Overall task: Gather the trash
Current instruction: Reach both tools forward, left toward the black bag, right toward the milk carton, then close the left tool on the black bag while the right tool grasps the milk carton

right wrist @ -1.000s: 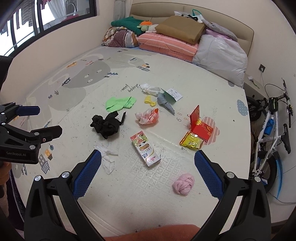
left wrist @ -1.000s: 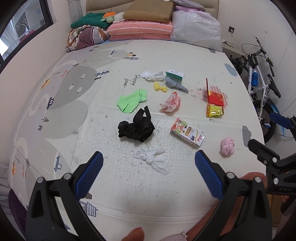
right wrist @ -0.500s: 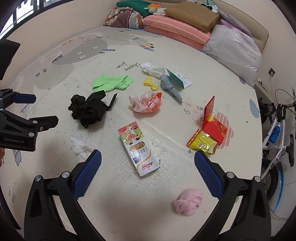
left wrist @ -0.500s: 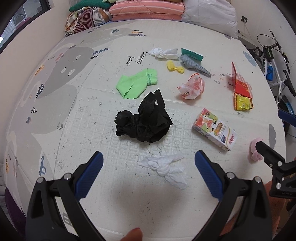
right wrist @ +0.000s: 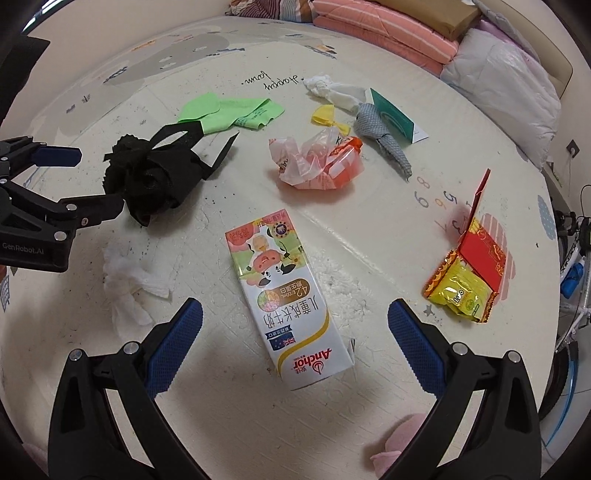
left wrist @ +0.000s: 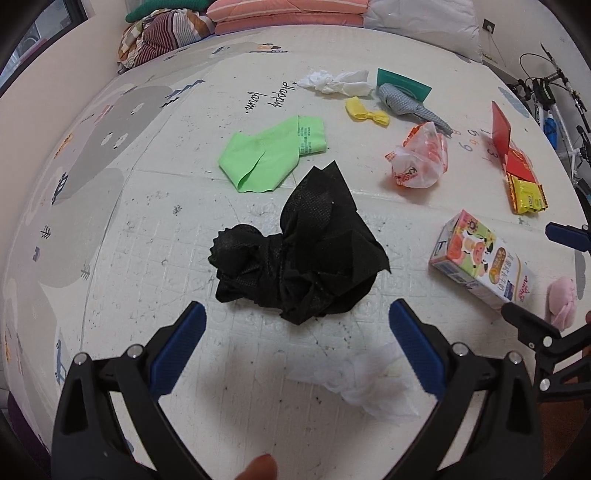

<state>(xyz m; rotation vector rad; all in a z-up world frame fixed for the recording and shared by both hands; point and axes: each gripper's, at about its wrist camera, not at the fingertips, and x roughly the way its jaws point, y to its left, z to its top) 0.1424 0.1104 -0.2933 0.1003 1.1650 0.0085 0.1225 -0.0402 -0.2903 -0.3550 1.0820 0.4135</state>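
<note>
Trash lies scattered on a pale play mat (left wrist: 155, 206). A crumpled black bag (left wrist: 295, 254) sits just beyond my open left gripper (left wrist: 297, 317), and a white tissue wad (left wrist: 369, 380) lies between that gripper's fingers. My right gripper (right wrist: 295, 319) is open over a milk carton (right wrist: 288, 299) lying flat. In the right wrist view the black bag (right wrist: 155, 177) is at the left, next to the left gripper (right wrist: 74, 181). Further off are a green cloth (left wrist: 269, 155), a crumpled plastic bag (right wrist: 317, 162), a yellow wrapper (right wrist: 330, 118) and a red and yellow packet (right wrist: 469, 280).
A grey cloth cone (right wrist: 384, 140), a green card (right wrist: 393, 114) and more white tissue (right wrist: 332, 90) lie farther back. A pink ball (left wrist: 563, 299) sits at the mat's right edge. Folded bedding (left wrist: 288, 14) lines the far wall. A bicycle (left wrist: 557, 107) stands at the right.
Both grippers have come down and forward toward the mat. The black bag now fills the middle of the left view, and the carton lies between the right fingers.
</note>
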